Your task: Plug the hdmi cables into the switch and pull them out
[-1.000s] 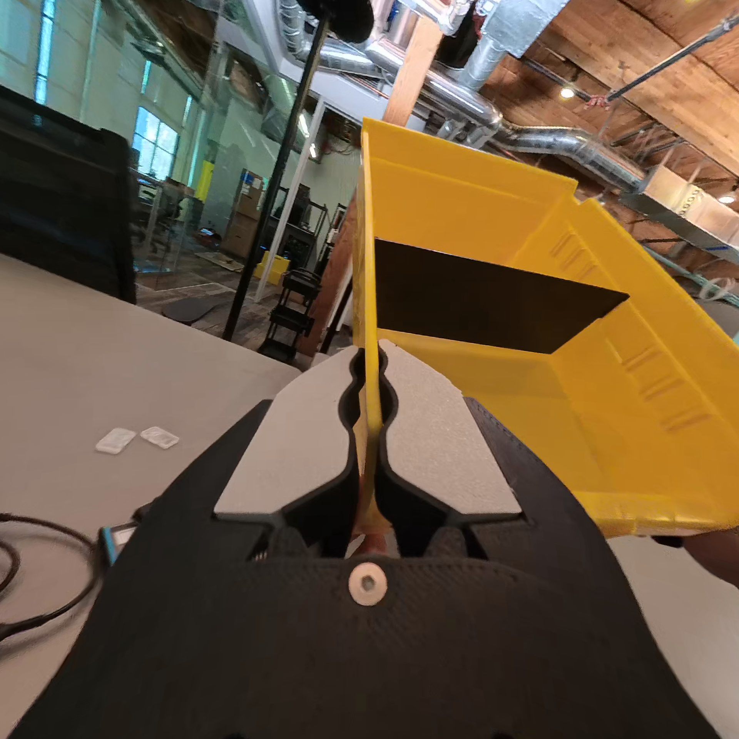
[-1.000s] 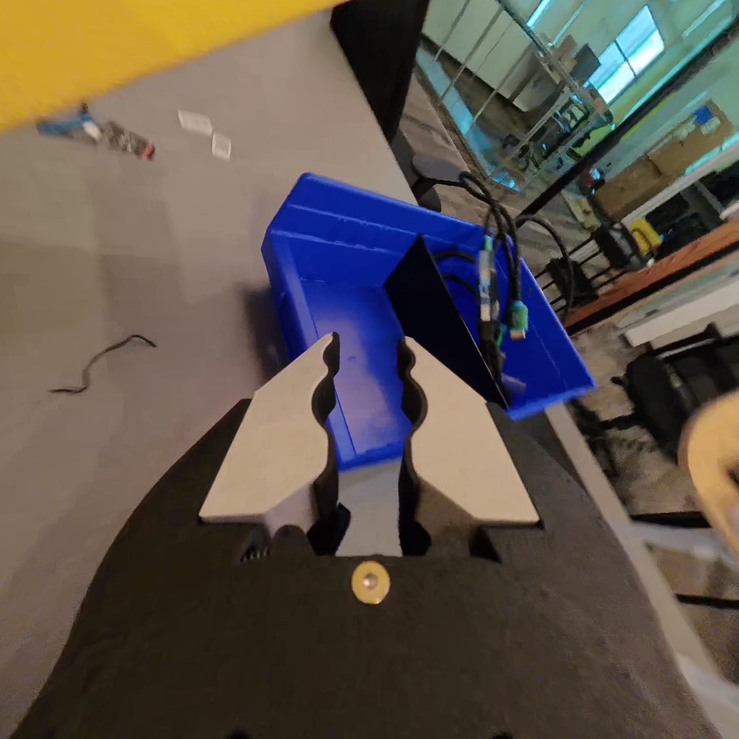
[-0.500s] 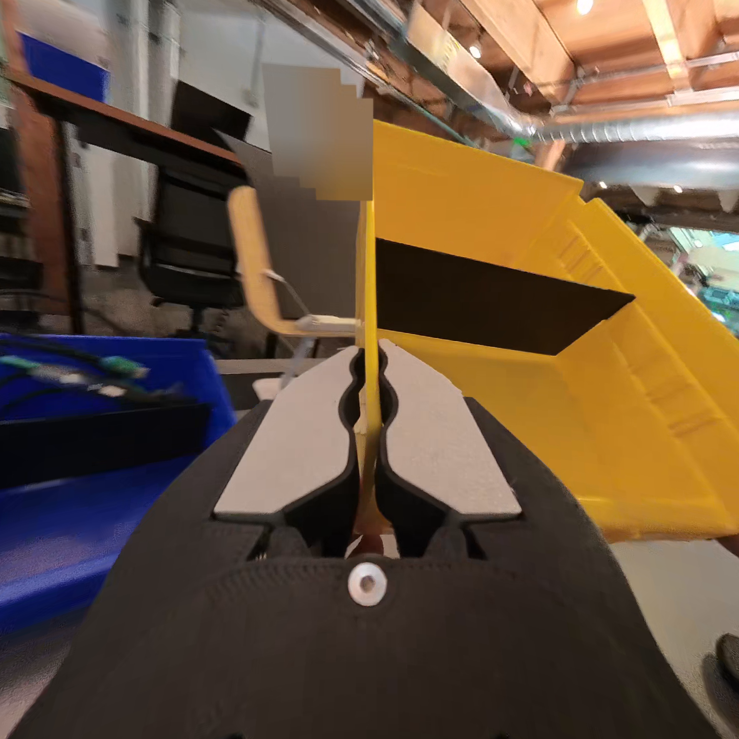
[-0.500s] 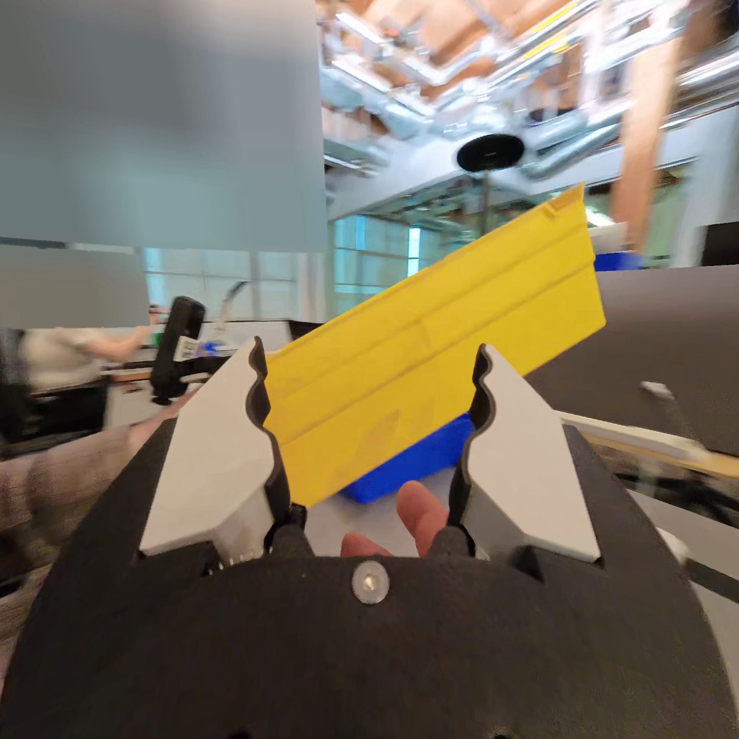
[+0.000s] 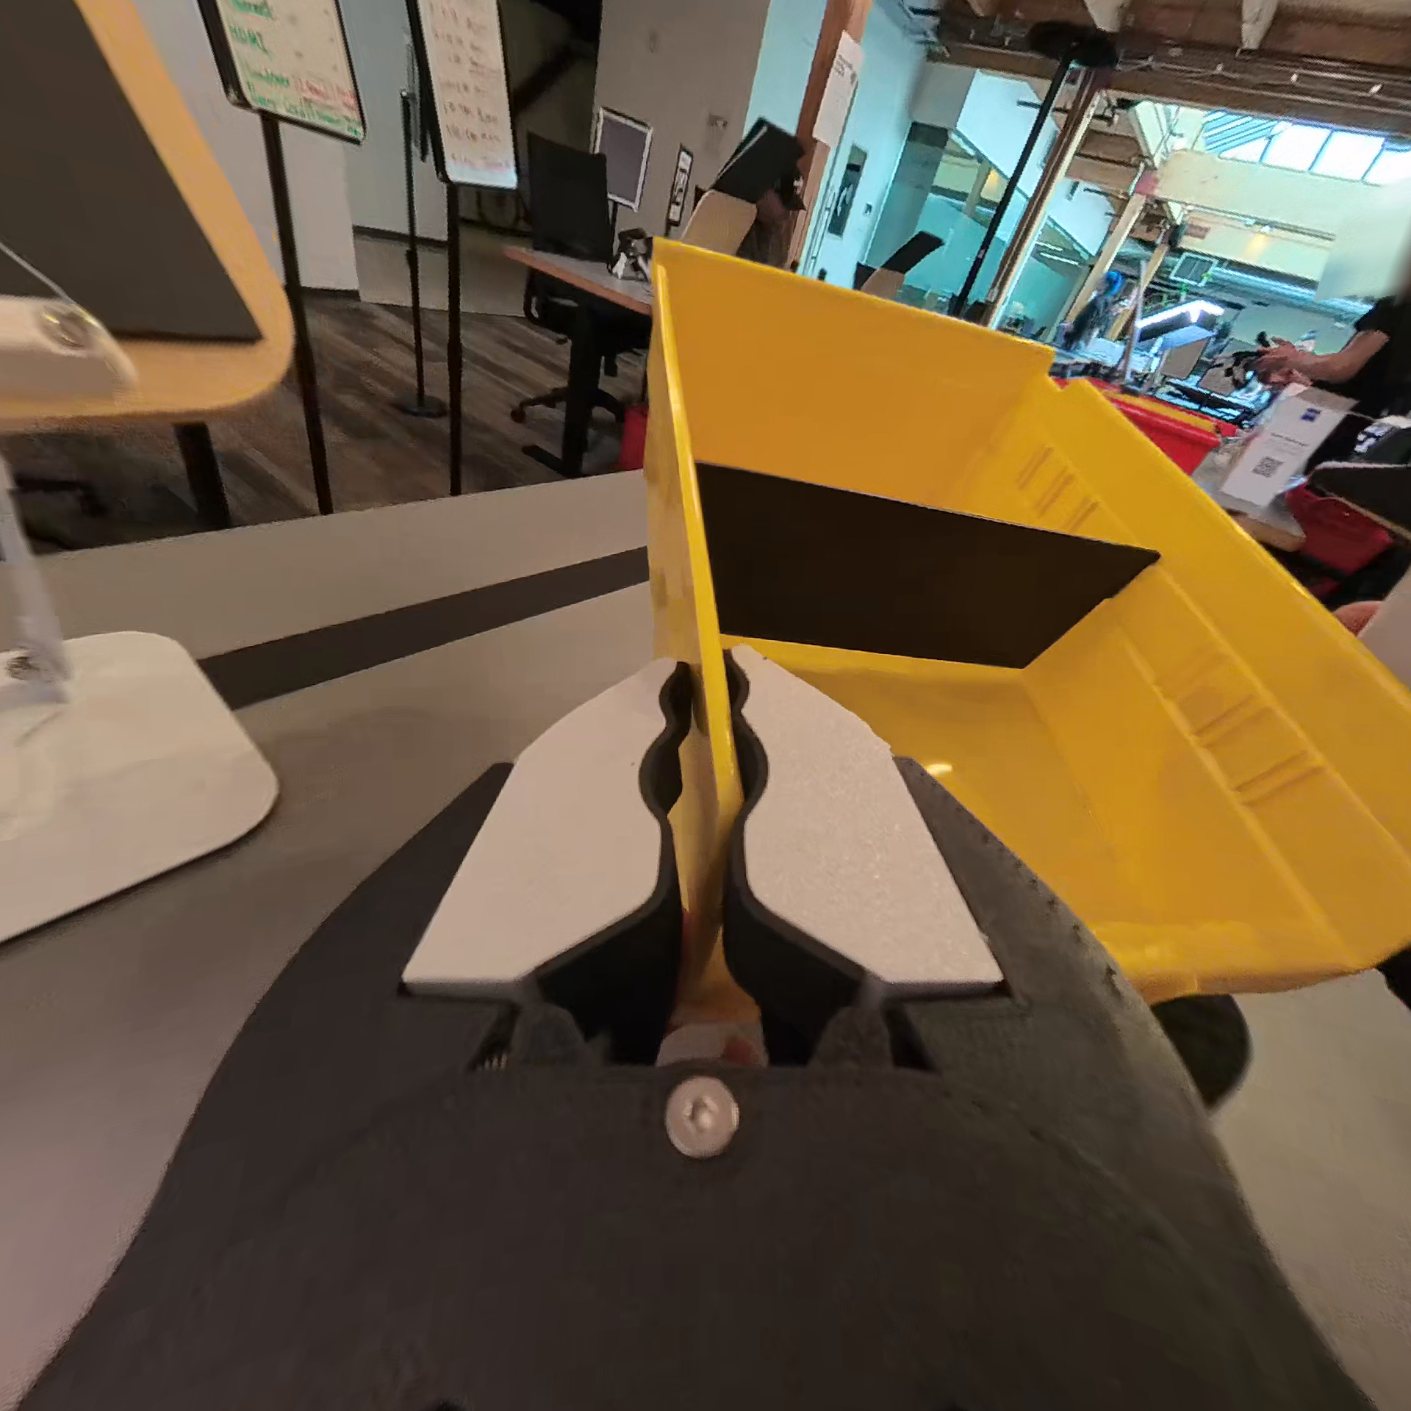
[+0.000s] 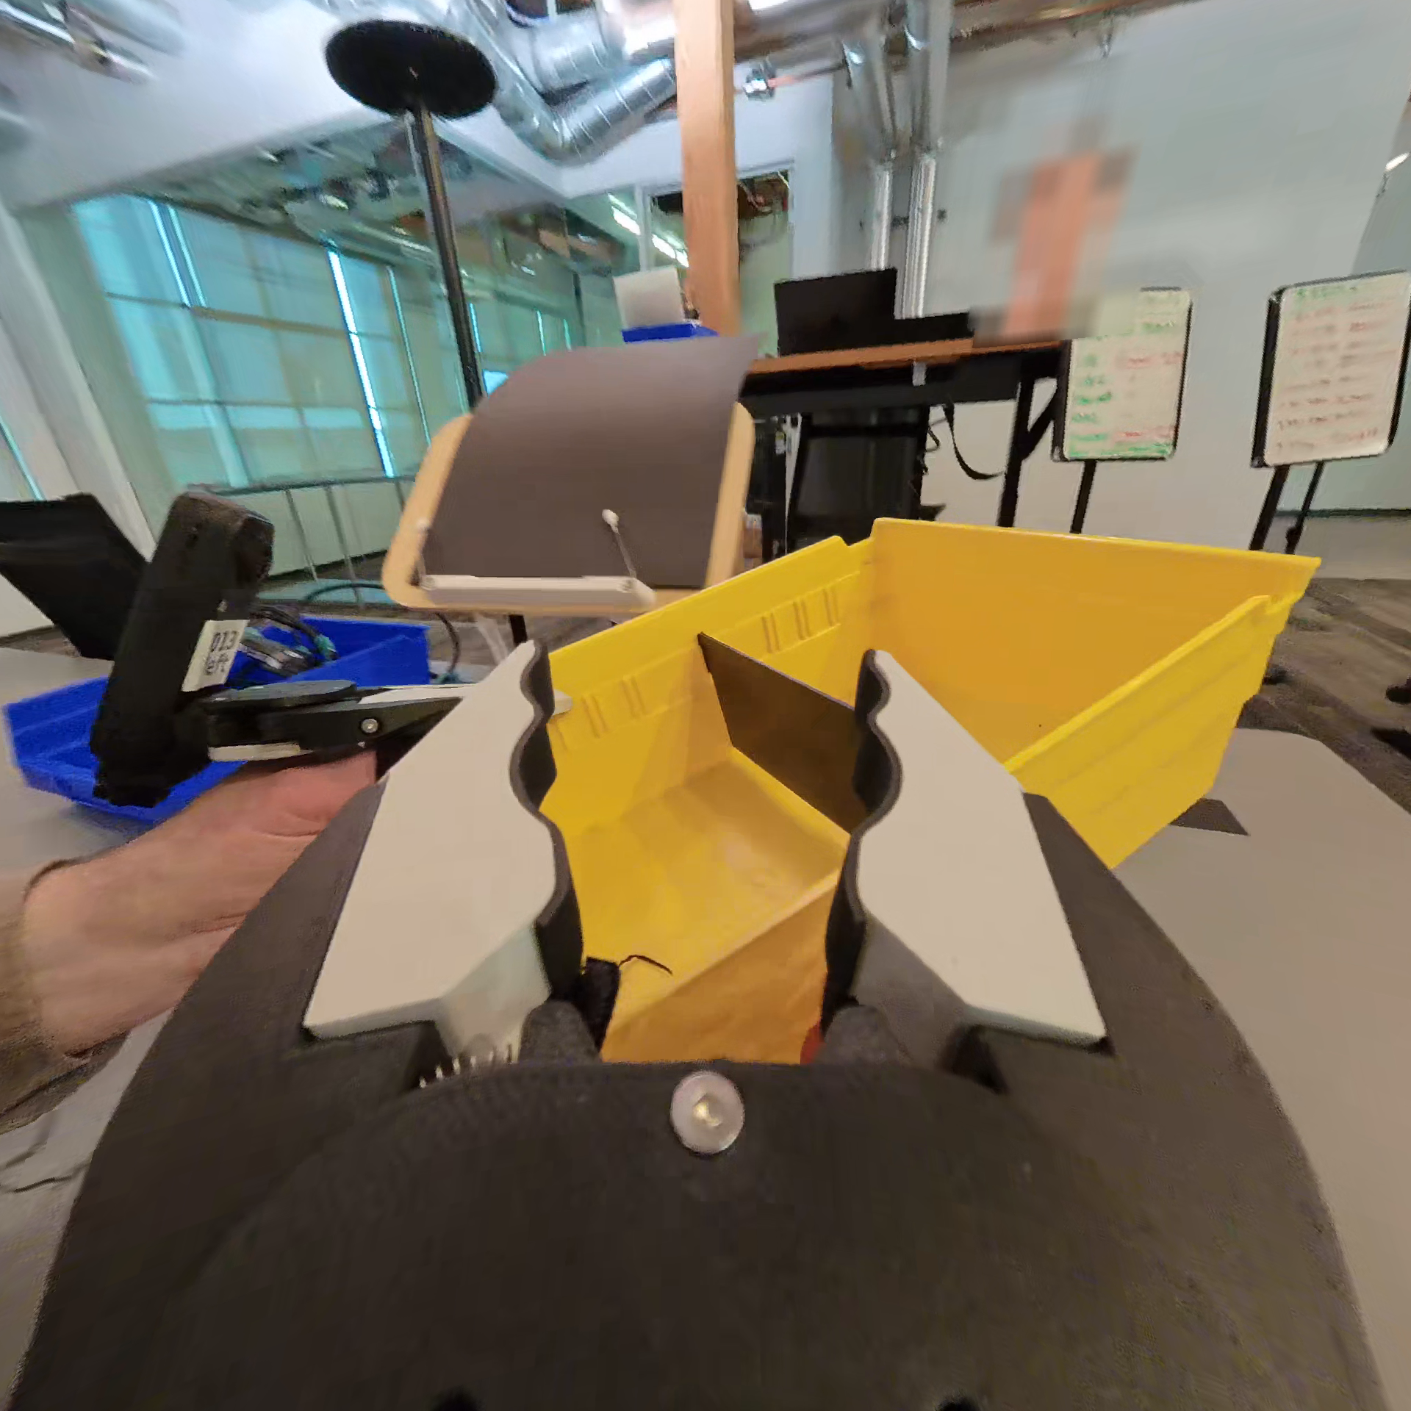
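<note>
Left wrist view: the left gripper [image 5: 706,771] is clamped on the yellow bin's [image 5: 954,733] left wall; the bin is judged light and stiff.

Right wrist view: the right gripper [image 6: 706,771] is spread wide, empty. Cables [image 6: 286,645] lie far left in the blue bin [image 6: 46,744]; they are judged limp, best gripped by the plug. No switch is seen.

The room is bright with daylight from the big windows [image 6: 252,359] at the back left and from skylights far off in the left wrist view. The yellow bin [image 5: 992,687] takes a soft sheen on its floor and throws only a faint shadow on the grey table [image 5: 305,878]. Straight lines bow at the picture edges. The whiteboards [image 6: 1122,374] are smeared, and the near hand [image 6: 153,901] is soft.
</note>
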Demonstrator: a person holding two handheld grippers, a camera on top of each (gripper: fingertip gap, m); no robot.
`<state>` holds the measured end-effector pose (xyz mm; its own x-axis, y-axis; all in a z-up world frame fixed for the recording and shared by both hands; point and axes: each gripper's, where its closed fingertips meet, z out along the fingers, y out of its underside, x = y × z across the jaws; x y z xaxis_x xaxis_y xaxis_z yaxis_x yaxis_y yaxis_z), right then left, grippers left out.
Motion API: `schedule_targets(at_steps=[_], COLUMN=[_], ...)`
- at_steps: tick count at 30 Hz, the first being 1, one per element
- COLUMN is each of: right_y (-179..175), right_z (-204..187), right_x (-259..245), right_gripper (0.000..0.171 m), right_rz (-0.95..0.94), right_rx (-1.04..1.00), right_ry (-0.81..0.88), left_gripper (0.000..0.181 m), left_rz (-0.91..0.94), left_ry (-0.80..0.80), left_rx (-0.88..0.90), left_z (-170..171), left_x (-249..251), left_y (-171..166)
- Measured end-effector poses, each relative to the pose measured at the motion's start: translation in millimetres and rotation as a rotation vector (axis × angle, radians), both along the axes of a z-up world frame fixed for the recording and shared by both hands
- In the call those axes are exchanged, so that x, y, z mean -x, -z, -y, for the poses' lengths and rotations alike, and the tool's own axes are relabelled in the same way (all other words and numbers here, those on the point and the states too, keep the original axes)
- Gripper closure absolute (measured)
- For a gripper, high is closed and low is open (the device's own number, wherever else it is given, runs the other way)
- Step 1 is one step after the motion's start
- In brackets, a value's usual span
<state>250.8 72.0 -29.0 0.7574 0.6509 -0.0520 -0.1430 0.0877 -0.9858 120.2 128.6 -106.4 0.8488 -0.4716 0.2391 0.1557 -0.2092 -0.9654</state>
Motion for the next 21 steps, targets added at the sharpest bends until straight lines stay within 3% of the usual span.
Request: schedule_targets(at_steps=[4, 9, 14, 21], right_y=[18, 51, 84, 109], right_z=[-56, -114, -155, -212], right_x=[-24, -41, -61, -97], right_gripper=[0.099, 0.099, 0.096, 0.107], right_rz=[0.045, 0.096, 0.204, 0.243], right_rx=[0.059, 0.148, 0.215, 0.307], right_ry=[0.009, 0.01, 0.032, -0.007], left_gripper=[0.172, 0.163, 0.139, 0.101], left_rz=[0.061, 0.041, 0.047, 0.154], left_ry=[-0.007, -0.019, 0.026, 0.121], left_rx=[0.082, 0.108, 0.134, 0.161], left_z=[-40, -66, -66, -60], left_x=[-25, -42, -74, -122], left_y=[27, 45, 63, 67])
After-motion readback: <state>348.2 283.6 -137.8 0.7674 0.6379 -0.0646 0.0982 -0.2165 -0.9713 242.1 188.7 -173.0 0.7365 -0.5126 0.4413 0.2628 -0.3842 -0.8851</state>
